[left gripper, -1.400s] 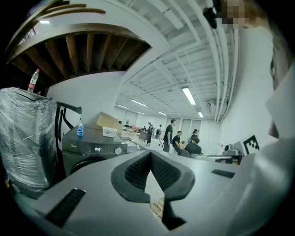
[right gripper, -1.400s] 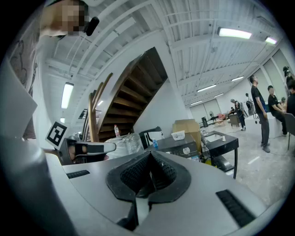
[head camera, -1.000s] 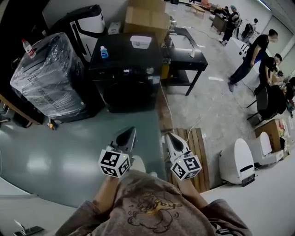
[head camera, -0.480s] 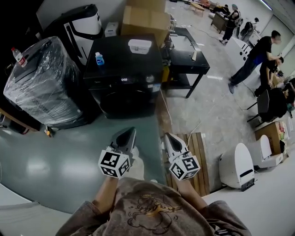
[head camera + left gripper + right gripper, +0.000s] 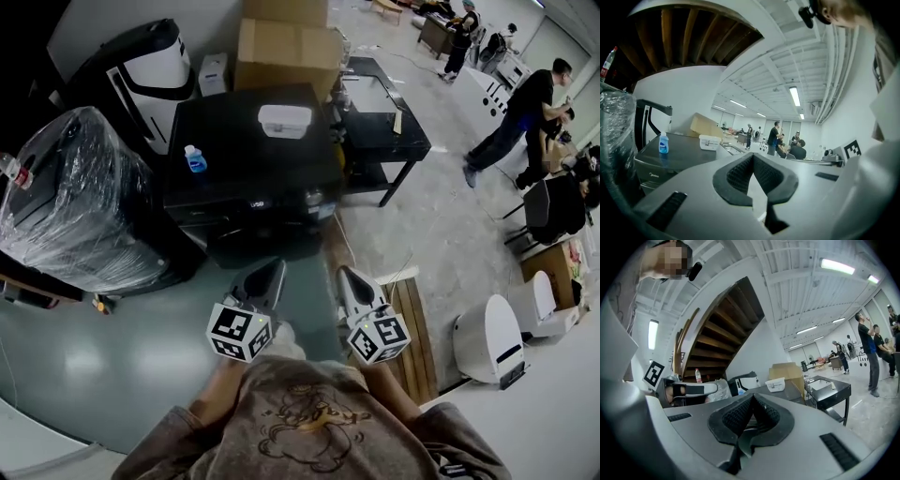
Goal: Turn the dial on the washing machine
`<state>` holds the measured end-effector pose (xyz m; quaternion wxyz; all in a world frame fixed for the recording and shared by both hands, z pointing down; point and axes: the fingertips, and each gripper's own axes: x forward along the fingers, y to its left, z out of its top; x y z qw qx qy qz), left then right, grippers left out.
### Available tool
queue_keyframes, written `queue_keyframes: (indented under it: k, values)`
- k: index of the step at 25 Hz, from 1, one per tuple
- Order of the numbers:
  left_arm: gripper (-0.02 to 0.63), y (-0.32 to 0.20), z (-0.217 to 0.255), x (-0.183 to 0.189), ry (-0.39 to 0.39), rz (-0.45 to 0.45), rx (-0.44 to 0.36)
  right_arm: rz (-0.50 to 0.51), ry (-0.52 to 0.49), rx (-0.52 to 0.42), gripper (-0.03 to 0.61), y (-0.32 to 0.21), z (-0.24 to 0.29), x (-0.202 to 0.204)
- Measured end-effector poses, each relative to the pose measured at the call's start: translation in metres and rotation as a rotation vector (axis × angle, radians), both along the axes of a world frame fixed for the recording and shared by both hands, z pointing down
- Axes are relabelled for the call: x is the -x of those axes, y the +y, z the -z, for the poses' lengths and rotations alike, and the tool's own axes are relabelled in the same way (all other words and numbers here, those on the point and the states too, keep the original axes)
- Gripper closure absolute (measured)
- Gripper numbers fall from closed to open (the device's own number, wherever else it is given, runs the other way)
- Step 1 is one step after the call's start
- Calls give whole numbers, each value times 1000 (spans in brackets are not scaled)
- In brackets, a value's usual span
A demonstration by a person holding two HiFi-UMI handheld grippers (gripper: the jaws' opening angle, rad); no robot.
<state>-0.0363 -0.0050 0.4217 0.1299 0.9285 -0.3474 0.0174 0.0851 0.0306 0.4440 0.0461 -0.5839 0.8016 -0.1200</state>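
The black washing machine (image 5: 248, 155) stands ahead of me, its round dial (image 5: 314, 198) on the front panel beside a small lit display (image 5: 256, 202). On its top sit a blue bottle (image 5: 194, 159) and a white box (image 5: 284, 120). My left gripper (image 5: 272, 272) and right gripper (image 5: 345, 277) are side by side, both shut and empty, a short way in front of the machine. In the left gripper view the machine (image 5: 679, 157) lies to the left beyond the shut left gripper (image 5: 753, 157). The right gripper view shows the right gripper (image 5: 752, 398) shut, with the machine's top (image 5: 787, 391) behind it.
A plastic-wrapped appliance (image 5: 75, 206) stands left of the machine, a cardboard box (image 5: 286, 52) behind it, a black table (image 5: 380, 117) to its right. A wooden pallet (image 5: 412, 328) and white units (image 5: 492, 342) lie on the right. People (image 5: 520, 108) stand at the back right.
Both grippers have come closer to the washing machine together, and it now sits lower and nearer in the head view. Their jaws stay shut.
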Motion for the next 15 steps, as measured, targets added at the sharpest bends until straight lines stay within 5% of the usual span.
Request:
queue_keyframes:
  k: [15]
  values:
    - [621,-69,-10,-8,8,-31,39,-20,18,32,574,-73,-4,-1]
